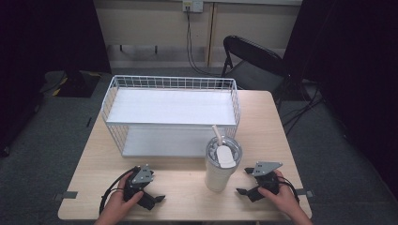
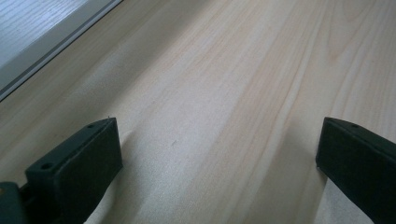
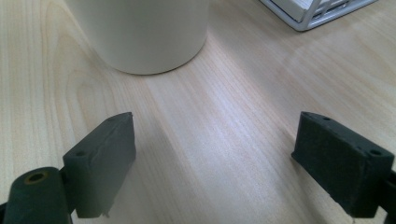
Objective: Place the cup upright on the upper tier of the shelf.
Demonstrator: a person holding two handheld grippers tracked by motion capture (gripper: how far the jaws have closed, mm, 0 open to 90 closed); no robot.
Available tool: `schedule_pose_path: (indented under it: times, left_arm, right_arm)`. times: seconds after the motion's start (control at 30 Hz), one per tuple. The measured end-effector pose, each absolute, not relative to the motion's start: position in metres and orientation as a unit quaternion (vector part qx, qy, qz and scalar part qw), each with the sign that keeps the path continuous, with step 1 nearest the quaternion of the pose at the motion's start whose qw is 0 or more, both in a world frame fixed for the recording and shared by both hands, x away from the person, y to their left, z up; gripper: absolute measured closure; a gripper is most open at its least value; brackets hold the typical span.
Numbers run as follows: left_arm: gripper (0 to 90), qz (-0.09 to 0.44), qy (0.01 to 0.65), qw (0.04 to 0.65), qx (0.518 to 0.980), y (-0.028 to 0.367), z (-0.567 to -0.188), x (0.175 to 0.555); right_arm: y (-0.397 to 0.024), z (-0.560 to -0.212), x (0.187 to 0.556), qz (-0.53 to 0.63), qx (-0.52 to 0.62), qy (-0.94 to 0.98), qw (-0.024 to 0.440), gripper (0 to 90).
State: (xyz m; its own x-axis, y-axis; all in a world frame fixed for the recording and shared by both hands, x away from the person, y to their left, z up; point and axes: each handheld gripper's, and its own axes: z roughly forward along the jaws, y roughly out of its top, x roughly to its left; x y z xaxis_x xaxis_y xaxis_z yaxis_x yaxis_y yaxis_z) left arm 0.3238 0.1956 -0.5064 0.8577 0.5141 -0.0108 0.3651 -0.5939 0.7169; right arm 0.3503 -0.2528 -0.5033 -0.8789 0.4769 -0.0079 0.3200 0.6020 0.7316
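Tumbler [image 1: 220, 168], cream-coloured with a clear lid and a straw, stands upright on the worktop [image 1: 272, 126] at the lower centre right of the high view, just in front of the white wire basket [image 1: 171, 115]. In the right gripper view its round base [image 3: 144, 32] fills the upper left of the frame, apart from the black fingers [image 3: 105, 163], which are spread wide with nothing between them. The right gripper [image 1: 248, 182] rests low, just beside the cup at its right in the high view. The left gripper [image 1: 157, 194] lies at the lower left of centre, also with its fingers [image 2: 79, 163] wide apart above bare wood.

I judge the main risk to be tipping. The tumbler is tall and narrow at the foot, so a push from one finger before the other one arrives can topple it toward the basket. A low grasp may leave it top-heavy when lifted. The smooth wall may also slip, and the straw [image 1: 217, 133] can catch the basket's wire rim.
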Motion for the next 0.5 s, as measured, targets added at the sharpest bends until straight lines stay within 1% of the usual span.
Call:
schedule_pose_path:
  times: [0.43,0.5]
  left_arm:
    - [0.0,0.099,0.248,0.377,0.887,0.1956,-0.5064,0.3237]
    - [0.0,0.101,0.248,0.375,0.888,0.1959,-0.5062,0.3236]
  right_arm:
    - [-0.2522,-0.5032,0.3502,0.386,0.229,0.888,0.100,12.2]
    - [-0.2521,-0.5030,0.3500,0.388,0.231,0.886,0.100,13.6]
